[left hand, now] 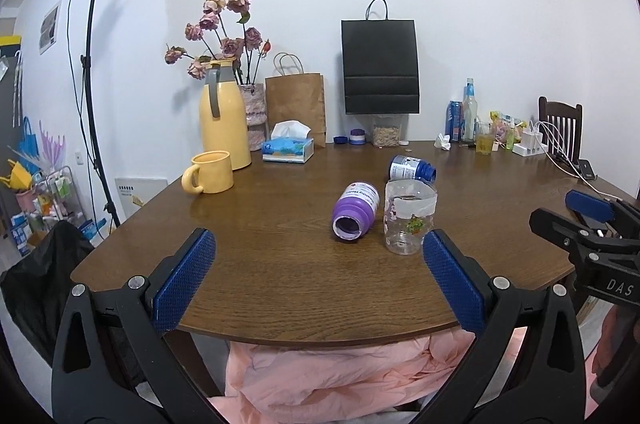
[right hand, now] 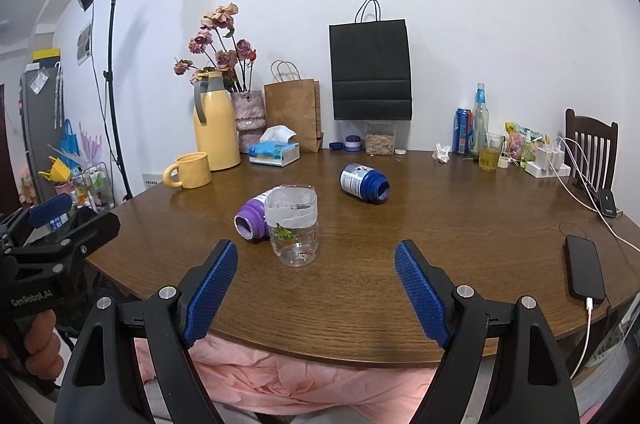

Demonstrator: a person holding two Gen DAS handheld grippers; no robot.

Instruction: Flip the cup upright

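Observation:
A clear plastic cup [left hand: 409,216] with cartoon stickers stands upright on the brown table [left hand: 280,264], mouth up; it also shows in the right wrist view [right hand: 293,230]. A purple cup [left hand: 355,211] lies on its side just left of it, mouth toward me, also seen in the right wrist view [right hand: 252,218]. A blue cup [left hand: 412,168] lies on its side farther back [right hand: 363,183]. My left gripper [left hand: 318,276] is open and empty near the table's front edge. My right gripper [right hand: 316,288] is open and empty, just in front of the clear cup.
A yellow mug [left hand: 209,172], yellow thermos [left hand: 223,116], tissue box [left hand: 287,148], flower vase and paper bags stand at the back. Bottles, a glass and chargers crowd the back right [right hand: 488,144]. A phone [right hand: 585,272] on a cable lies at the right edge.

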